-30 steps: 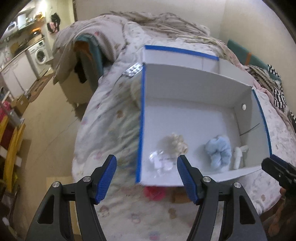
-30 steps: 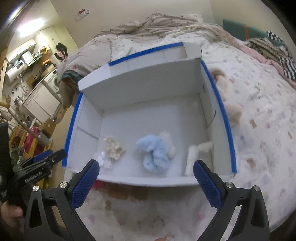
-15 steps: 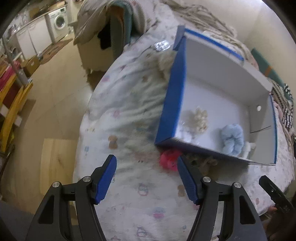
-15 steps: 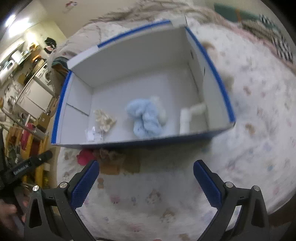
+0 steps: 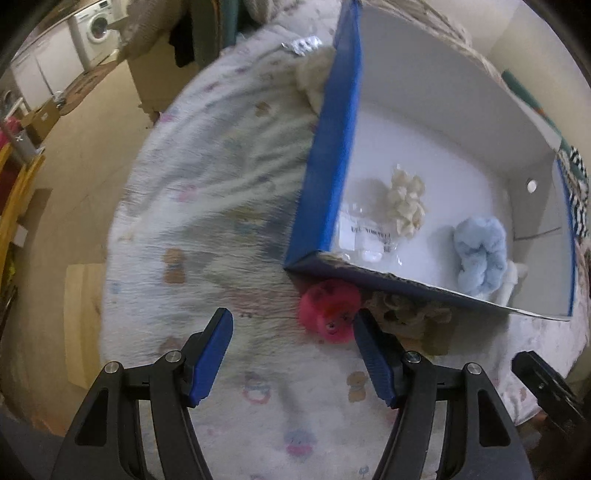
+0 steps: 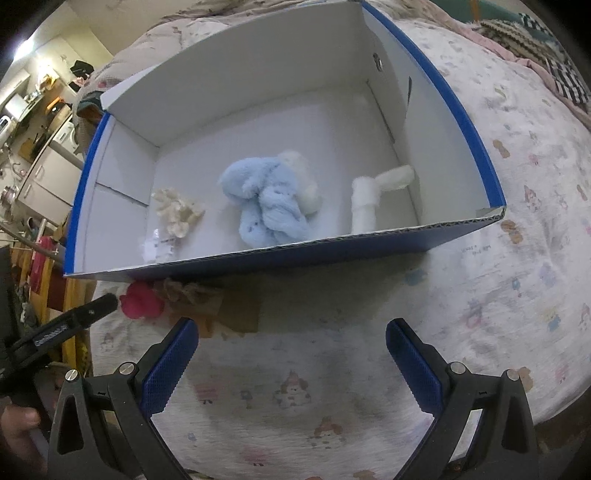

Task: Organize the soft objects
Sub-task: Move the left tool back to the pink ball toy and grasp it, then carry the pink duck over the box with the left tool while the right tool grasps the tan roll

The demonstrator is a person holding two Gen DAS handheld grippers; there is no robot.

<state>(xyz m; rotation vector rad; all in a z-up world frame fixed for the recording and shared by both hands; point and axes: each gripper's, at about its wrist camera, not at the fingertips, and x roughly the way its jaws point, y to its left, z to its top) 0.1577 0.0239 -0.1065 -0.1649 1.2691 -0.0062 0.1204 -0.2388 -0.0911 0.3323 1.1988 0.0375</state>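
- We see the blue-edged box (image 6: 280, 254) filling the upper half of the right wrist view; white inside, sitting on the printed bed cover (image 6: 498, 266).
- In the box: light blue plush (image 6: 266, 199) mid-floor, cream fluffy piece (image 6: 177, 212) to its left, clear packet (image 6: 159, 247) in the lower left corner, white rolled piece (image 6: 365, 203) at right near the wall.
- Outside the box, tight against its near wall: pink plush (image 5: 328, 310) centre of the left wrist view, brown plush (image 5: 406, 314) just right of it, touching or nearly so.
- The box's near wall hangs right over both plush pieces; that wall is what stands in the way.
- Another cream soft thing (image 5: 314, 79) lies against the box's outer blue side, upper middle of the left wrist view; foil blister pack (image 5: 301, 44) just above it.
- Upper left background: washing machine (image 5: 96, 27), floor, cupboards.
- Left gripper (image 5: 293, 354) points steeply down at the cover, jaws apart and empty; its right finger (image 5: 373, 362) sits just beside the pink plush, contact unclear.
- Right gripper (image 6: 291, 362) points down over bare cover, claw wide, empty, well clear of the plush.
- A hand (image 6: 16, 428) shows at the lower left edge of the right wrist view, behind the left gripper's body.
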